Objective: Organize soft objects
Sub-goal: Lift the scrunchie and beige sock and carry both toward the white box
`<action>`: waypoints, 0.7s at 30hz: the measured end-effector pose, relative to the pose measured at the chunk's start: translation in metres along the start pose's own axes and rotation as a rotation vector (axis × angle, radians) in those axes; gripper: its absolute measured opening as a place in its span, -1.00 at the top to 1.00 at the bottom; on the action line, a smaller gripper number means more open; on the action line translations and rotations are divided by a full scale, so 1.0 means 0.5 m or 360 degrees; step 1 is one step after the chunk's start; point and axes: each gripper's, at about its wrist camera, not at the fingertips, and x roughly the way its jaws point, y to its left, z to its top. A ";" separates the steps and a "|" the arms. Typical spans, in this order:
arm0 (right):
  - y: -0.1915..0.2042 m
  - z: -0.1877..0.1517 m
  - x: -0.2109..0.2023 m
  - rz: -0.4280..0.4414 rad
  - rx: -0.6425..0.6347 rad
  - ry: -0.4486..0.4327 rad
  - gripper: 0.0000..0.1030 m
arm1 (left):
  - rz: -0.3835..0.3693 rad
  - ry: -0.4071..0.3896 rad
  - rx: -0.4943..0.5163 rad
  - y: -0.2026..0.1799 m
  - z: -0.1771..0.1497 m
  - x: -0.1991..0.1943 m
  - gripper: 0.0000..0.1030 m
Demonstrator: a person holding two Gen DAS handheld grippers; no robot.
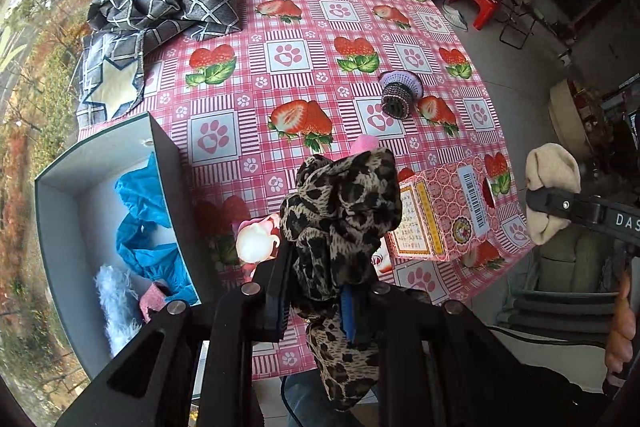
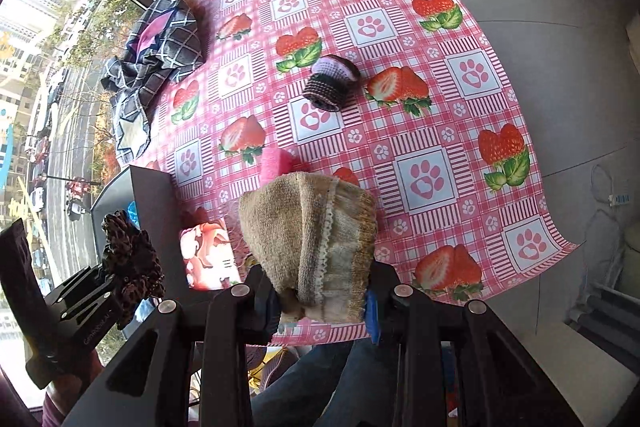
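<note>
leopard scarf (image 1: pixel 340 211): bunched cloth clamped between the two fingers of the left gripper (image 1: pixel 320 303), one end hanging below them; held up clear of the tabletop, just right of the box.
left gripper: clenched tight on the scarf; in the right wrist view it shows at lower left (image 2: pixel 132 267) with the dark bunch in its tips.
knit hat (image 2: pixel 316 247): beige, ribbed, with a pale lacy band; pinched at its lower end by the right gripper (image 2: pixel 324 303) and held in the air above the near edge of the tabletop.
right gripper: closed on the hat; in the left wrist view it shows at far right (image 1: pixel 540 203), the cream hat bulging above and below its fingers.
hand (image 1: pixel 620 331): grasps the right gripper's handle, at the right edge.
box (image 1: pixel 168 163): open, dark outside, pale inside, at the near left of the tabletop; holds crumpled blue paper (image 1: pixel 148 223), a white furry item (image 1: pixel 116 307) and a bit of pink.
tabletop (image 1: pixel 340 11): covered with a pink checked cloth printed with strawberries and paw prints.
striped knit piece (image 1: pixel 400 95): purple and dark, lying alone near the middle right, well apart from both grippers.
plaid cloth (image 1: pixel 168 3): grey with white lines, heaped at the far left corner by the window.
carton (image 1: pixel 440 211): pink patterned, with a barcode, near the right front edge.
pink item (image 2: pixel 276 163): lies on the tabletop, partly hidden behind the hat.
</note>
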 end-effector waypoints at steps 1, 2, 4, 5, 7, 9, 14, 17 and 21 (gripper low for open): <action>0.015 -0.005 -0.003 0.0003 -0.0024 -0.0005 0.35 | 0.0003 -0.0009 -0.0006 0.007 -0.005 -0.007 0.57; 0.030 -0.010 -0.006 0.0006 -0.0049 -0.0010 0.35 | 0.0005 -0.0020 -0.0014 0.014 -0.010 -0.013 0.57; 0.061 -0.019 -0.007 0.0018 -0.0099 -0.0012 0.35 | 0.0010 -0.0043 -0.0033 0.028 -0.018 -0.025 0.57; 0.076 -0.023 -0.007 0.0023 -0.0123 -0.0010 0.35 | 0.0013 -0.0054 -0.0045 0.037 -0.022 -0.032 0.57; 0.105 -0.030 -0.002 0.0039 -0.0168 0.0006 0.35 | 0.0020 -0.0079 -0.0075 0.054 -0.030 -0.043 0.57; 0.135 -0.036 0.004 0.0048 -0.0220 0.0024 0.35 | 0.0031 -0.0101 -0.0109 0.074 -0.039 -0.055 0.57; 0.204 -0.047 0.021 0.0051 -0.0355 0.0065 0.35 | 0.0066 -0.0148 -0.0211 0.126 -0.062 -0.079 0.58; 0.244 -0.053 0.031 0.0051 -0.0443 0.0094 0.35 | 0.0093 -0.0173 -0.0286 0.160 -0.079 -0.093 0.58; 0.299 -0.065 0.045 0.0057 -0.0558 0.0137 0.35 | 0.0125 -0.0208 -0.0394 0.204 -0.106 -0.115 0.57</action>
